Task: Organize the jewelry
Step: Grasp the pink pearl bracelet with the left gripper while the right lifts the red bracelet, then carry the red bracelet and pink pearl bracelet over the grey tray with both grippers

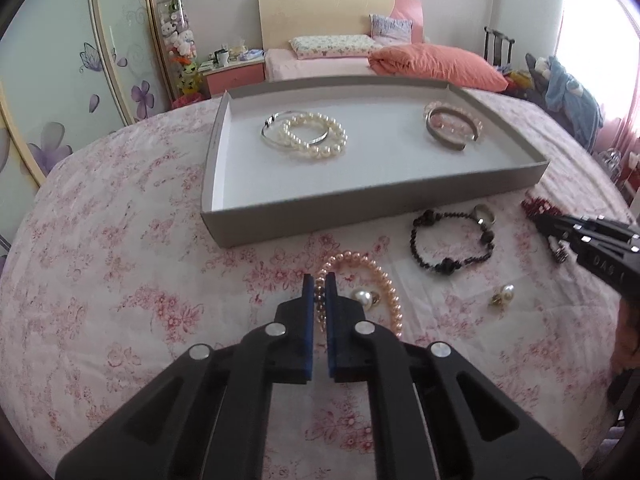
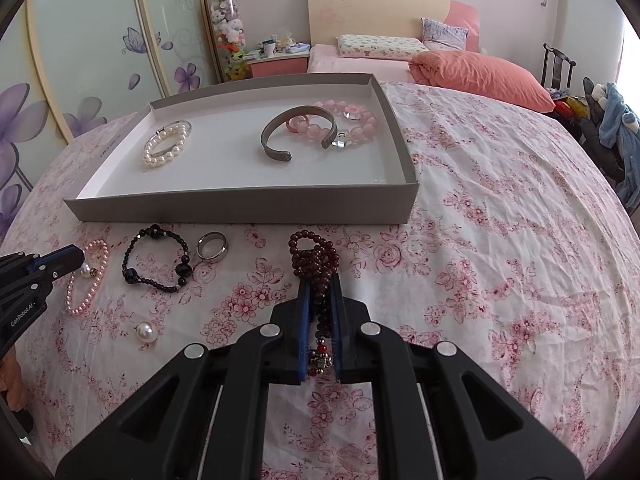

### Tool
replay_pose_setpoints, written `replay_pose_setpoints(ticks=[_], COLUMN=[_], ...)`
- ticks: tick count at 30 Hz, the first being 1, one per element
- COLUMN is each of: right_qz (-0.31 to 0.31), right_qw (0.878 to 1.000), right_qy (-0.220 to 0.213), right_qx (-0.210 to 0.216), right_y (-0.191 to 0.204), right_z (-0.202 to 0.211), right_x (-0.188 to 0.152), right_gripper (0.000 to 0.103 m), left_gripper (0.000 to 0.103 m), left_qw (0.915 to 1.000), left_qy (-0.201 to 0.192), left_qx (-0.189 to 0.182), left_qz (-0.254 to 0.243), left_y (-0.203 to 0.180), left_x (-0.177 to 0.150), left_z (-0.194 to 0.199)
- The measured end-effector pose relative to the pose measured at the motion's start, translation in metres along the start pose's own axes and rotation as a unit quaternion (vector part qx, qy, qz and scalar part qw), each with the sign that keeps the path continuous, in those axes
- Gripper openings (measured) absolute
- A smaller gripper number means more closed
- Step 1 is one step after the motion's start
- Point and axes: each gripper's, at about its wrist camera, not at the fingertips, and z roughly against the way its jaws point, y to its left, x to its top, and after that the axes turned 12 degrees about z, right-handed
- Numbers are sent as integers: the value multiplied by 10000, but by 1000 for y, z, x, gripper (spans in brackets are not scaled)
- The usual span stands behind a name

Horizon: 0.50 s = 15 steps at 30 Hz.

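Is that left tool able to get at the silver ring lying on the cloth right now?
Probably not yet. The left tool is shut on the pink pearl bracelet, and the black bead bracelet lies between it and the silver ring. Nothing covers the ring.

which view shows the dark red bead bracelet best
The right wrist view: the dark red bead bracelet lies centred, its strands running between the right claw fingers. The left wrist view shows only a blurred bit at the right edge, mostly hidden behind that claw.
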Motion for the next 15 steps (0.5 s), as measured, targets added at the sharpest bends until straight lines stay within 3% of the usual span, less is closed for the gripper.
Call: replay_pose_setpoints(ticks=[15], right_qz=[-61], right_qw=[9969], right_qy=[-774], right_qx=[130], right_y=[0], right_z=[28], right_x=[9], right_gripper=[9], left_gripper=[6], left_qw=[9941], left_qy=[-591], left_qx=[-889], left_qz=[169], left_y=[-18], left_x=[15], left_z=[38])
